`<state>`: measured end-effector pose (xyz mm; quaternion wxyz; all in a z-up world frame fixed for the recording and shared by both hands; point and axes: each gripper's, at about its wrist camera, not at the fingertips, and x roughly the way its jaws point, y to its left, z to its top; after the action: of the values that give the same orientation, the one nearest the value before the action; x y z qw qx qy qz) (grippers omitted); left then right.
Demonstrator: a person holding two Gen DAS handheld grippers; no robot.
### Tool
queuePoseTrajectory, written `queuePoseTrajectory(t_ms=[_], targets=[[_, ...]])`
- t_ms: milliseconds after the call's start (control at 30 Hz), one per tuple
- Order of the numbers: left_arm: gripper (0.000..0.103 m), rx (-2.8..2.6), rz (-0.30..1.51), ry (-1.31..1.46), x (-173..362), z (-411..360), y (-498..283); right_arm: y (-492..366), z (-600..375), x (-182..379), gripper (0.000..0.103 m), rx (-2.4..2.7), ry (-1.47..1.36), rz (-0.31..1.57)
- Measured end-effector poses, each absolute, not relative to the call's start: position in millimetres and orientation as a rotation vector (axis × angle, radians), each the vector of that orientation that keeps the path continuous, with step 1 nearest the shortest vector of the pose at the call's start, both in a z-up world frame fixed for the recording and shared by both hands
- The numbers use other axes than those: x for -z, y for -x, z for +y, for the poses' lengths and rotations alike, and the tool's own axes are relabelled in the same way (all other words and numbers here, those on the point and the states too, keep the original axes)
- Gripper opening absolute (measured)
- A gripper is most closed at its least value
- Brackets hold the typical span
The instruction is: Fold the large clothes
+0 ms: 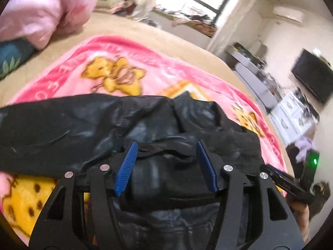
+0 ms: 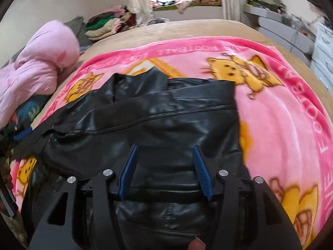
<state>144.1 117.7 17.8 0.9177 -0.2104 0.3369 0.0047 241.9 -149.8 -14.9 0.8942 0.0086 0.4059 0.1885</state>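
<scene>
A black leather jacket (image 1: 87, 125) lies partly folded on a pink blanket (image 1: 158, 66) with yellow cartoon cats. It also shows in the right wrist view (image 2: 166, 112) with its collar toward the far side. My left gripper (image 1: 166, 143) is open, its blue fingers (image 1: 128, 166) spread over the jacket's rumpled edge. My right gripper (image 2: 165, 148) is open over the jacket's near part, blue fingers (image 2: 200, 170) apart, nothing between them. The left gripper's blue tip shows at the left edge of the right wrist view (image 2: 21, 135).
A pink quilt (image 2: 39, 70) is bunched at the bed's left side. The tan bed sheet (image 2: 187, 29) extends beyond the blanket. Folded clothes (image 2: 104, 25) are piled at the back left. White drawers (image 2: 324, 58) and a grey shelf stand to the right.
</scene>
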Motion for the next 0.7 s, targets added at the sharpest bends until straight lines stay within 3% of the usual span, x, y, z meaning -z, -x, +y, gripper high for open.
queuePoseTrajectory(t_ms=[333,500,700], targets=[[0.050,0.078,0.962,0.490,52.9,85.2,-164.0,-226.7,-119.2,19.3,0.062,-0.454,0.072,0.853],[0.047,0.098,0.963,0.596,64.3,102.0,-164.8,-234.7,-125.7,35.0,0.070,-0.383,0.102,0.908],[0.047,0.101,0.962,0.583,60.5,99.8,-164.8,-248.9,-144.2,63.4,0.070,-0.284,0.083,0.997]])
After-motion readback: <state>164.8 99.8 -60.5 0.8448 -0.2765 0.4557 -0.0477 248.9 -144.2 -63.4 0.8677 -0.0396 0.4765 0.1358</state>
